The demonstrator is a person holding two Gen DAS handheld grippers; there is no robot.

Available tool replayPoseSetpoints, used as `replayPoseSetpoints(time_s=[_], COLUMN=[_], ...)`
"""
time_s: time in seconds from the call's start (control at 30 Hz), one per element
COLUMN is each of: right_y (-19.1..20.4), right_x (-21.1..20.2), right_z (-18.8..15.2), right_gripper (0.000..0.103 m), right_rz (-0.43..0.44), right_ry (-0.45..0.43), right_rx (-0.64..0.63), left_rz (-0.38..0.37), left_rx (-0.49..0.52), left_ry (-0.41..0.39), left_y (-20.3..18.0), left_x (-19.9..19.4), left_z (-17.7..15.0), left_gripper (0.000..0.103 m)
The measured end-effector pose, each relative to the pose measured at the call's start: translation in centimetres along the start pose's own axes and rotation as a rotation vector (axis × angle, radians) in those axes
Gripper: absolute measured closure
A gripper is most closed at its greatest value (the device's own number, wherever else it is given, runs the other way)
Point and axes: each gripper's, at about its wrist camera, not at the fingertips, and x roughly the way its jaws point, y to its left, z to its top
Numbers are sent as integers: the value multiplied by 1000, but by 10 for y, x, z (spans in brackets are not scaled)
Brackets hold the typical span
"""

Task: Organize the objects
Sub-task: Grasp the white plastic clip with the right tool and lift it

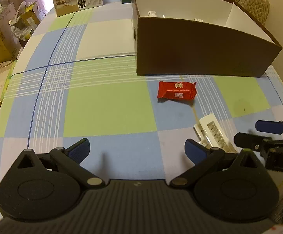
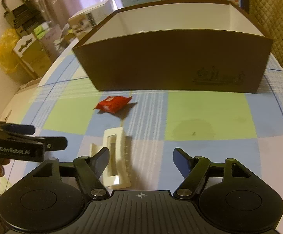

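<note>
Right gripper, jaws spread empty, sits nearest the white clip; its long axis runs fore-aft, beside the left pad; left gripper gapes empty.

Left tool and right tool agape, empty.

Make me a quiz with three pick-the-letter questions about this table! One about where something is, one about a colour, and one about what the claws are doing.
1. Where is the red packet?
A. inside the brown box
B. on the tablecloth in front of the brown box
C. held in a claw

2. What colour is the hair clip?
A. cream white
B. black
C. red

3. How is the left claw?
A. shut on the packet
B. open, holding nothing
C. shut on the clip

Answers:
1 B: the packet lies on the checked tablecloth, just outside the brown box.
2 A: the clip is pale cream against the cloth.
3 B: its blue fingers stand wide apart over bare cloth; the right claw is open too.
</note>
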Motion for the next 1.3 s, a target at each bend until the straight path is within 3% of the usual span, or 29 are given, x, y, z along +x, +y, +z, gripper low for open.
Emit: replayPoseSetpoints(time_s=[0.5, 0.8, 0.93, 1.3], right_y=[27, 34, 34, -19], right_x=[17, 27, 27, 18], right_z=[-7, -12, -15, 2], right_gripper=[42, 62, 75, 75], right_rz=[75, 70, 38, -99], right_ry=[49, 69, 70, 60], right_rx=[-114, -176, -210, -29], left_rz=[16, 10, 8, 0], left_rx=[12, 13, 11, 17], left_ry=[55, 64, 65, 55], left_y=[0, -1, -2, -8], left_x=[12, 15, 17, 18], left_z=[-2, -1, 0, 3], left_gripper=[1, 1, 1, 1])
